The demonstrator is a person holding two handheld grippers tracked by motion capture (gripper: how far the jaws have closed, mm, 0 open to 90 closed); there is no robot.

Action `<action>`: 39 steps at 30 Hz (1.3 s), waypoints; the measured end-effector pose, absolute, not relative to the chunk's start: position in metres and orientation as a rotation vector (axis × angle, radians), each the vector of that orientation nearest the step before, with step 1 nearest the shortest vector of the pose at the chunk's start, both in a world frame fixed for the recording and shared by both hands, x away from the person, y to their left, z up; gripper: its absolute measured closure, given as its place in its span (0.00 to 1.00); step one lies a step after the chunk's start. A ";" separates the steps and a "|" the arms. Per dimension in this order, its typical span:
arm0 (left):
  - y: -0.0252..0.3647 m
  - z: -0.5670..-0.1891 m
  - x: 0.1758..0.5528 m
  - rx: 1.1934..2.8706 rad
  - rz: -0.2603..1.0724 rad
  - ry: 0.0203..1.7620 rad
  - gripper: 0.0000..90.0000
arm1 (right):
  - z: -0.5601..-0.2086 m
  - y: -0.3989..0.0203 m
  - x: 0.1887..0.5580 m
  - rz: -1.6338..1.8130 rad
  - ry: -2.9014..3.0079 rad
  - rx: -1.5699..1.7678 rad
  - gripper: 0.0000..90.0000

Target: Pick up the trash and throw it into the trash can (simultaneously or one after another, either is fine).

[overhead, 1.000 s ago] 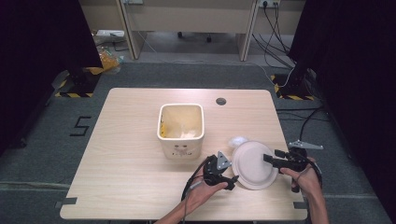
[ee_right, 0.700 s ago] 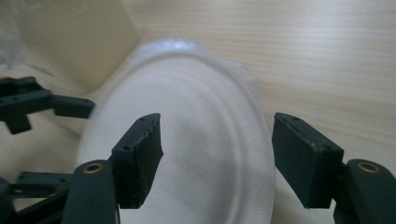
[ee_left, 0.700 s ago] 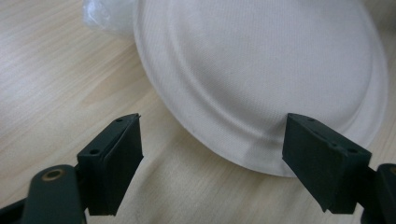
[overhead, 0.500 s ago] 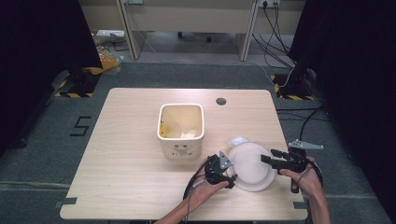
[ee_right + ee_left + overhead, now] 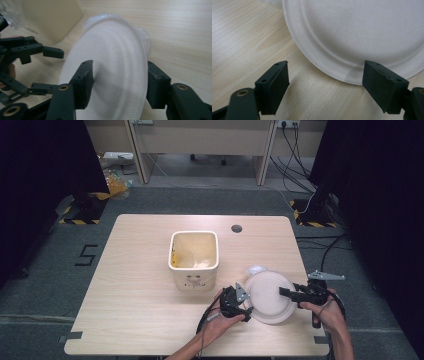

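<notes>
A white paper plate lies near the table's front right; it also appears in the left gripper view and the right gripper view. My left gripper is at the plate's left edge, open, its jaws level with the near rim and touching nothing. My right gripper comes in from the right, rolled on its side. Its jaws stand wide apart on either side of the plate's right rim. From there the left gripper is visible beyond the plate, open.
A cream bin stands mid-table, just left of and behind the plate, with scraps at its bottom. A crumpled white wad sits against the plate's far rim. A cable hole is near the table's back edge.
The right gripper has slid left, further over the plate's rim. The left gripper has shifted slightly at the plate's left edge. The plate has barely moved.
</notes>
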State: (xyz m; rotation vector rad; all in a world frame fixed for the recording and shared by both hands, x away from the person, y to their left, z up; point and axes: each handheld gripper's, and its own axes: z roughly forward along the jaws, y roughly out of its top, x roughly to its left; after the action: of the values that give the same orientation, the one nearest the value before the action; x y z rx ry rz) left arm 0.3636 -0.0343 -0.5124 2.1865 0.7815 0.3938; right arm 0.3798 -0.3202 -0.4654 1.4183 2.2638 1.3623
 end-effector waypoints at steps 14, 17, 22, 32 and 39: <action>0.001 -0.509 0.347 2.188 0.361 0.784 0.23 | -0.432 -0.301 0.363 1.571 2.245 1.293 0.77; 0.022 -0.509 0.338 2.193 0.347 0.796 0.23 | -0.428 -0.297 0.361 1.620 2.246 1.275 0.80; 0.064 -0.509 0.326 2.178 0.345 0.835 0.23 | -0.421 -0.289 0.360 1.714 2.254 1.235 0.86; 0.151 -0.508 0.316 2.118 0.435 1.011 0.22 | -0.407 -0.275 0.359 1.861 2.263 1.156 0.92; 0.188 -0.506 0.313 2.065 0.494 1.108 0.22 | -0.380 -0.274 0.363 1.930 2.220 1.095 0.92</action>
State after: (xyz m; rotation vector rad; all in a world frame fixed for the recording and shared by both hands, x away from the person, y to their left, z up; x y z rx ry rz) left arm 0.3133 0.1881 -0.5064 2.0652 1.1084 0.4944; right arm 0.3633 -0.2736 -0.3799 1.0948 2.2202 1.9300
